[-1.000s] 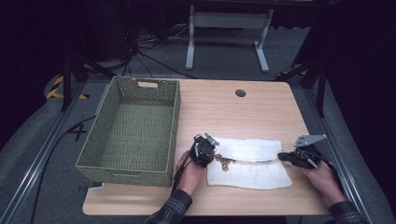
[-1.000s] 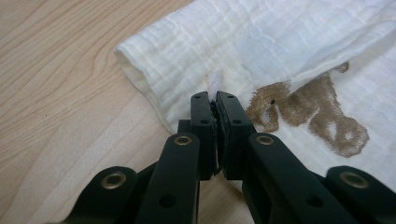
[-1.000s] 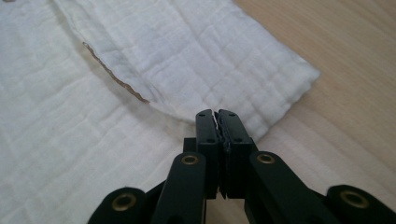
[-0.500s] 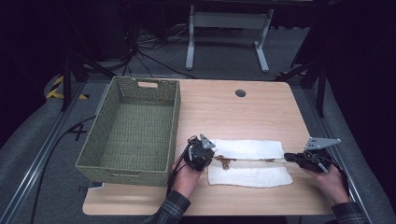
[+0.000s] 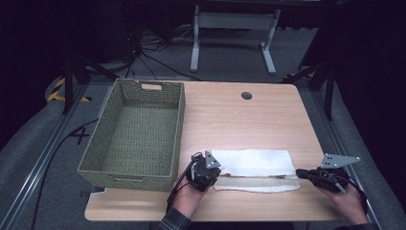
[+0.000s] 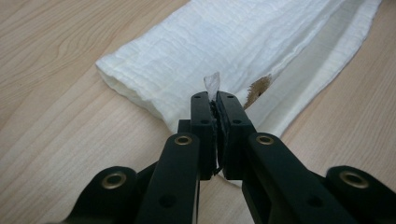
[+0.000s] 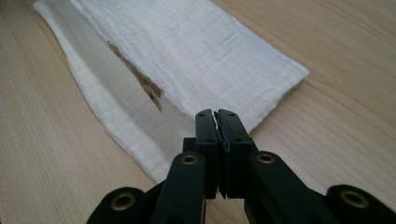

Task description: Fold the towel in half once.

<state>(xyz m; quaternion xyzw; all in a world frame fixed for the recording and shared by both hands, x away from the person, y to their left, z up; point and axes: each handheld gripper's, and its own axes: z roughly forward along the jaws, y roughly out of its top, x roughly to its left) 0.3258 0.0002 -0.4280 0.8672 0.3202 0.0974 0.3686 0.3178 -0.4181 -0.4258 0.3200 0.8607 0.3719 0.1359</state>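
The white cloth point(image 5: 253, 168) lay folded into a long strip on the tabletop point(image 5: 239, 115), just beside the near right corner of the green woven basket point(image 5: 134, 134). Its long axis ran away from the basket, along the tabletop's near edge. A brown stain point(image 6: 258, 87) showed where the upper layer met the lower one.

The left gripper point(image 5: 210, 168) sat at the strip's end nearest the basket, its jaws pressed together on a small tuft of the cloth's corner, which poked up between the tips in the left gripper view. The right gripper point(image 5: 300, 171) sat at the end farthest from the basket, lying low and pointing back toward the basket along the strip. Its jaws were also together, and the right gripper view showed a sliver of white fabric pinched between them at the cloth's near corner.

So each hand held one near corner, with the cloth's body stretching away from both sets of jaws toward the far side of the tabletop. Both forearms came in low from the near edge. The next fold would probably carry the near edge across the strip's short axis.
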